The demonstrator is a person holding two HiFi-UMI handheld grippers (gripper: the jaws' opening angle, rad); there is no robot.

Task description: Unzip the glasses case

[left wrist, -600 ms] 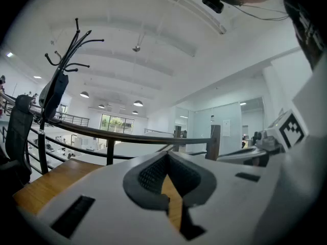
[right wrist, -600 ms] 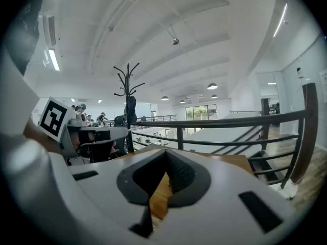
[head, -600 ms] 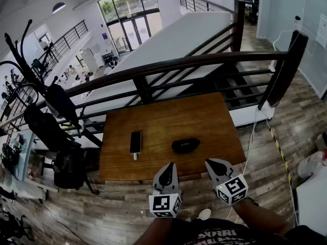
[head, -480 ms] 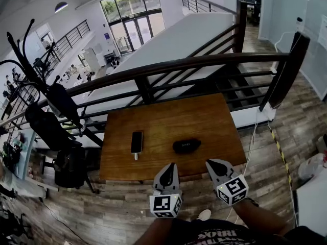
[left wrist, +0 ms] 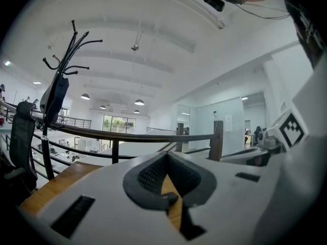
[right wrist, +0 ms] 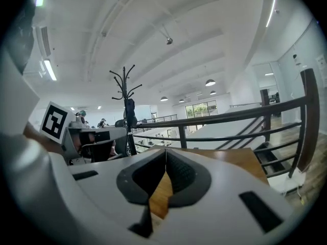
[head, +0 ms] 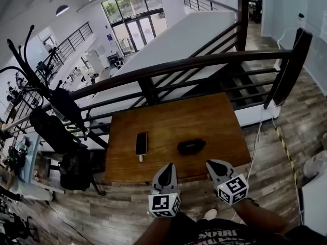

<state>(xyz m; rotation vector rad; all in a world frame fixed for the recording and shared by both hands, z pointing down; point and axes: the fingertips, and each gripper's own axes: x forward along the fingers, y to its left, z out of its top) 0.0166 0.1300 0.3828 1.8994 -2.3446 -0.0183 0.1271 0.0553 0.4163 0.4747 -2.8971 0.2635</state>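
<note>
Well, in the head view, the left tool (head: 166,168) and the right tool (head: 213,165) hover side by side over the near edge of the wooden desk (head: 204,117), touching neither it nor each other. The black glasses case (head: 191,146) lies flat on the desk ahead of both tools, about midway between their lines and apart from each. It looks closed (its zip is too small to make out). A dark phone (head: 141,143) lies ahead of the left tool and a little to its left, near the case but not touching it. Past the desk's far edge runs a dark railing (head: 168,68).

From the left gripper view, the left tool's jaws meet at the tips, clenched on nothing, with only desk wood showing through the gap behind them. The right tool's marker cube (left wrist: 291,129) sits off to its right, and a coat rack (left wrist: 61,86) stands off to its left.

From the right gripper view, the right tool's jaws are likewise pressed together at the tips and empty, with bare desk beyond them. The left tool's marker cube (right wrist: 55,120) shows to its left.
</note>
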